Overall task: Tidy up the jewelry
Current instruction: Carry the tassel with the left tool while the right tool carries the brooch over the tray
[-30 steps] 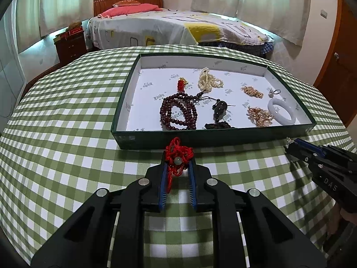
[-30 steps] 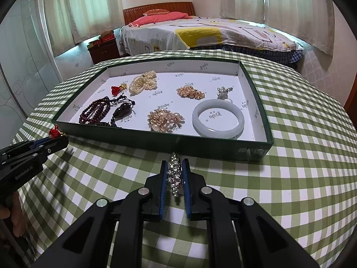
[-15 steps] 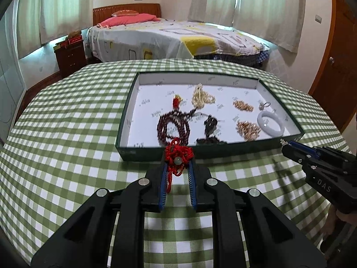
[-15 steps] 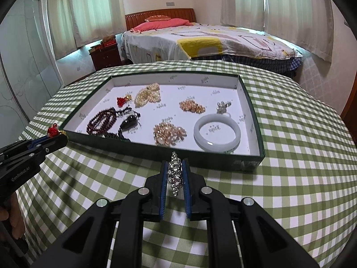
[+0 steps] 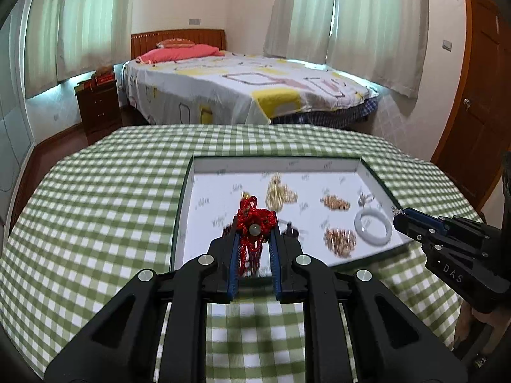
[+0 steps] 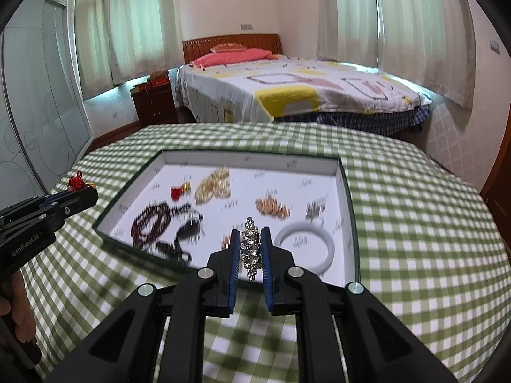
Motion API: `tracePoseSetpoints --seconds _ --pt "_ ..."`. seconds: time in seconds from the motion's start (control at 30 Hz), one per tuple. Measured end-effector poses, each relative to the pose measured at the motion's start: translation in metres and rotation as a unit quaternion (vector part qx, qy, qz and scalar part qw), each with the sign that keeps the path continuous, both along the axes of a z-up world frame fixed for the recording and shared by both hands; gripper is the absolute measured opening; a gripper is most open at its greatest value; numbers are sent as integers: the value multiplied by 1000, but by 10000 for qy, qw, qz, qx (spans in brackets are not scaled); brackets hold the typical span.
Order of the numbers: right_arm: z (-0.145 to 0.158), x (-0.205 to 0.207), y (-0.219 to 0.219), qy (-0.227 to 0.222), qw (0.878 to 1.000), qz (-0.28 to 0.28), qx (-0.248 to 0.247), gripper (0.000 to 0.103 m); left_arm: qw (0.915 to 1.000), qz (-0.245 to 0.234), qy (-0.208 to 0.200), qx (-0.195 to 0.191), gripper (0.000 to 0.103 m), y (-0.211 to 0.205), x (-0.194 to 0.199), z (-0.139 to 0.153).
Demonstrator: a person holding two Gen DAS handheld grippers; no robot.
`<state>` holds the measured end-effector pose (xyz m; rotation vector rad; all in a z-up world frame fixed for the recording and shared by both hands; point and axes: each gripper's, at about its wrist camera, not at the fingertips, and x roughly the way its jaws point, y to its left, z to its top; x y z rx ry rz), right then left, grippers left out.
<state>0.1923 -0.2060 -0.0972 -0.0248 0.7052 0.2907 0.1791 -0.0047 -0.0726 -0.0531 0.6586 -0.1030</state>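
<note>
The bench (image 5: 95,198), round and draped in green-and-white checked cloth, carries the shallow green-walled tray with a white printed floor (image 6: 346,191), the landmark here. Inside the tray lie a white jade-like bangle (image 6: 305,246) at its near right, a dark red bead string (image 6: 150,223) at its near left, and pearl and gold clusters toward its far side. The left tongs (image 5: 254,239) are clenched on a red knotted-cord charm with a pale bead (image 5: 255,223), held above the tray's near wall; the right tongs (image 6: 250,249) are clenched on a sparkling rhinestone brooch (image 6: 250,247), likewise above the near wall. Best, I judge, to lower each piece onto bare white floor, clear of neighbours, before releasing.
</note>
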Motion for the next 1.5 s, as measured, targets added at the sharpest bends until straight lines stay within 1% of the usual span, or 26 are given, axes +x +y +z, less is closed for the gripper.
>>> tracePoseSetpoints --seconds 0.2,0.33,0.47,0.6,0.8,1.0,1.33,1.5 --pt "18 21 1 -278 9996 -14 7 14 9998 12 -213 38 16 1 24 13" --pt "27 38 1 -441 9990 -66 21 14 9994 30 -321 79 16 1 46 19" --pt "30 57 0 -501 9987 -115 22 14 9996 45 -263 115 16 3 70 15" --pt "26 78 0 -514 9985 -165 -64 14 9997 90 -146 149 16 6 98 6" --pt "6 108 -2 -263 9992 -191 -222 14 9995 105 165 257 16 9 132 -14" --pt "-14 135 -7 146 9994 -205 -252 14 9973 145 683 226 16 12 165 -40" --pt "-40 161 3 920 9946 -91 -478 14 9912 178 1296 203 16 18 197 -67" --pt "-48 171 5 1090 9921 -70 -619 14 9883 211 1500 200 16 19 205 -77"
